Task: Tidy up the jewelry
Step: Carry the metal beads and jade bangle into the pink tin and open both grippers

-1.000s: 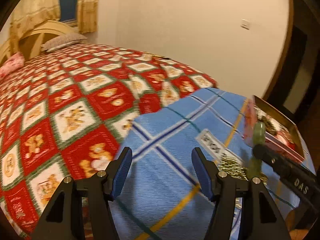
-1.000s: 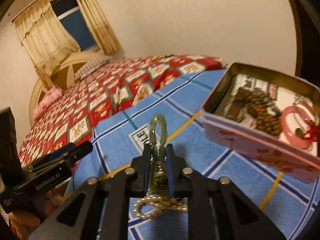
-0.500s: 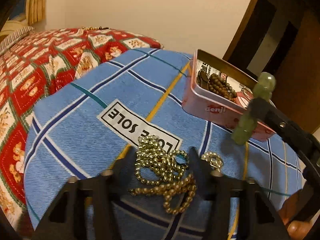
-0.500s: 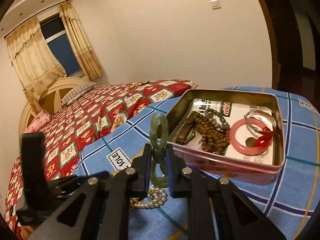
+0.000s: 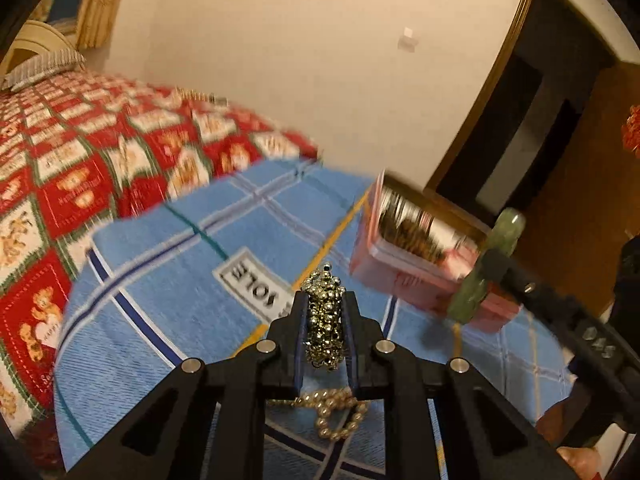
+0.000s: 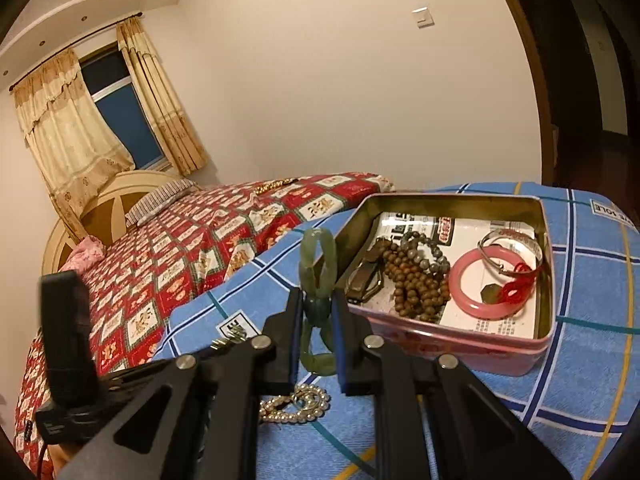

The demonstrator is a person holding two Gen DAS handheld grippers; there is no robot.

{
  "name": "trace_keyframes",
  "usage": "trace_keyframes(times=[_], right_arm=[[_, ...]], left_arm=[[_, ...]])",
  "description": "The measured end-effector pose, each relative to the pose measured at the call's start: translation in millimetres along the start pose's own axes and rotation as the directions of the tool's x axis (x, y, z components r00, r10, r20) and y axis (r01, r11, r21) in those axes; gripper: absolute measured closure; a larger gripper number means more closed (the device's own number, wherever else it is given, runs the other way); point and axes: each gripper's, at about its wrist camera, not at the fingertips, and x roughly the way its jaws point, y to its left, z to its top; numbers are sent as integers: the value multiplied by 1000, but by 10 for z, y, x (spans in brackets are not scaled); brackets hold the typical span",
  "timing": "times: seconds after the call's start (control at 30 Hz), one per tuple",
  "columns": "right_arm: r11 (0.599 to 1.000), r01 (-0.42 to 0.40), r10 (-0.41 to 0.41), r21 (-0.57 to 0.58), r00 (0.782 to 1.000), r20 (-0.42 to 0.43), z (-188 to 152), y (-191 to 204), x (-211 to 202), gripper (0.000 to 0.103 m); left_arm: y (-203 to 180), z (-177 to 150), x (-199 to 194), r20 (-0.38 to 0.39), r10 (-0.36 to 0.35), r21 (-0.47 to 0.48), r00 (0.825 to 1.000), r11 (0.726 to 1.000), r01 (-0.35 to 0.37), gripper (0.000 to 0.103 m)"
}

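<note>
From the left wrist, the left gripper (image 5: 325, 320) had just squeezed shut on the gold bead chain (image 5: 323, 320). Half a second before, that chain lay loose on the blue cloth (image 5: 168, 288) between wide jaws. A pearl string (image 5: 336, 412) lay below on the cloth.

From the right wrist, the right gripper (image 6: 316, 320) still pinched the green jade chain (image 6: 317, 276), held up just beside the pink tin (image 6: 460, 344). Beads and a pink bangle (image 6: 486, 286) sat inside the tin. Both pieces looked ready to go in next.
</note>
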Motion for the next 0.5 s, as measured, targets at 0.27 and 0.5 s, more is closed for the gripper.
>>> trace_keyframes(times=[0.27,0.5], right_arm=[[1000,19,-21,20,998,62,80,-99,-153,86],[995,86,-93,58,985,143,220,-352,-387,86]], left_arm=[[-262,139,-258,154,-51,84,987,996,38,88],[-543,307,-132,182,-116,156,976,984,88,88]])
